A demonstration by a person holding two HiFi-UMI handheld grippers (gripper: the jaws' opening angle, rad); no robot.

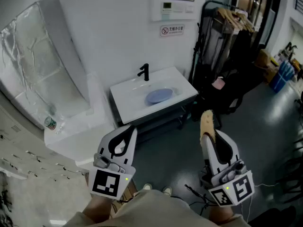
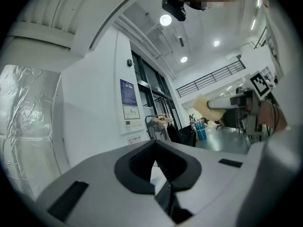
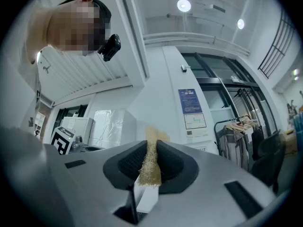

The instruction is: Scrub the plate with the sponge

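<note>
1. Wall (image 1: 118, 27): runs white and bare across the back, carries a small no-smoking sign (image 1: 171, 30).
2. Wrapped unit (image 1: 42, 65): fills the upper left of the head view, big and white, covered in crinkled clear film.
3. Clothes rack (image 1: 222, 27): stands at the right of the sink, black frame, hung with hangers and dark clothes.
4. Sink (image 1: 125, 103): sits against the wall at the middle of the head view, a white rectangular basin on a dark base.
5. Right gripper (image 1: 214, 143): rises at lower right, tipped slightly upward, jaws clamped on the sponge.
6. Left gripper (image 1: 127, 135): points toward the sink from lower left, jaws shut tight together, nothing between them.
7. Plate (image 1: 158, 96): lies flat in the basin, round, shallow and pale blue, just right of the tap and in front of it, well apart from both grippers.
8. Sponge (image 1: 207, 124): sticks out past the right jaw tips as a pale tan oblong. Looks coarse and fibrous in the right gripper view, squeezed thin between the black ribbed pads, frayed at its far end. Hangs in the air, well short of the sink and plate.
9. Tap (image 1: 144, 72): stands black and upright at the back rim of the sink.
</note>
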